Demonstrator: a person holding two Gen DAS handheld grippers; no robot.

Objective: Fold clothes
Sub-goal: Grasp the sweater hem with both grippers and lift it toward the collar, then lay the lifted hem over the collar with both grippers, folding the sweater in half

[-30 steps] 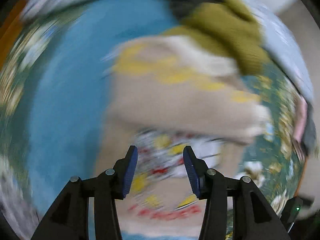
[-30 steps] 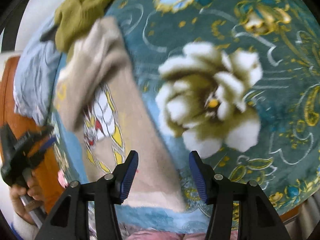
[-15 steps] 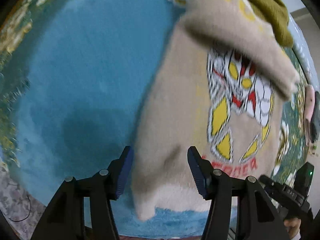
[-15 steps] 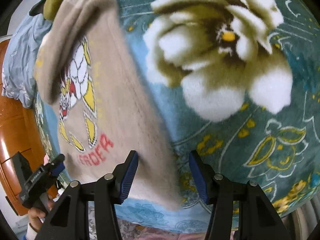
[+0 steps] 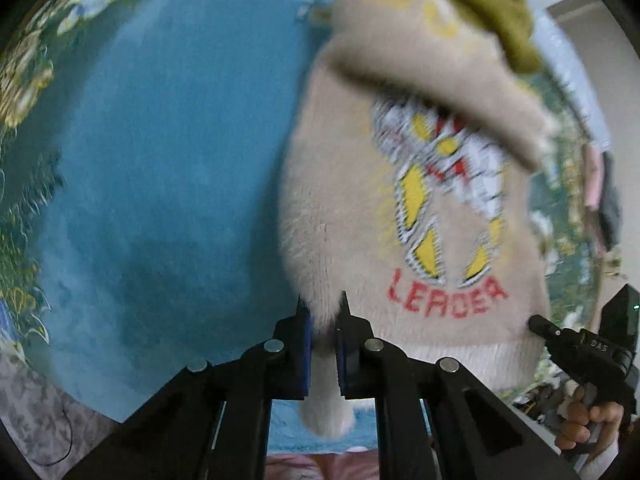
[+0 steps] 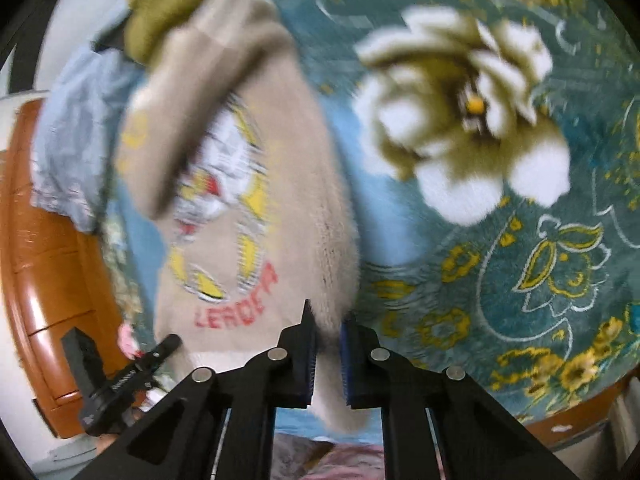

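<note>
A beige fleece sweater (image 5: 360, 220) with a cartoon print and red letters lies on the teal blanket (image 5: 160, 160). One sleeve is folded across its chest. My left gripper (image 5: 322, 304) is closing its jaws on the hem's left corner, and the blue pads pinch the fabric. In the right wrist view the same sweater (image 6: 288, 200) has its other hem corner pinched in my right gripper (image 6: 328, 316), which is shut. Each view shows the other gripper at the far hem corner: the right gripper (image 5: 538, 322) and the left gripper (image 6: 172, 342).
An olive green garment (image 6: 168, 4) lies beyond the sweater's collar, with a light blue one (image 6: 76, 132) beside it. The blanket (image 6: 520, 280) has large white flowers. A wooden bed frame (image 6: 48, 280) runs along the left. A hand (image 5: 580, 428) grips the right tool.
Both grippers went from open around the hem to closed on its two corners. The left gripper moved sideways along the hem to the corner.
</note>
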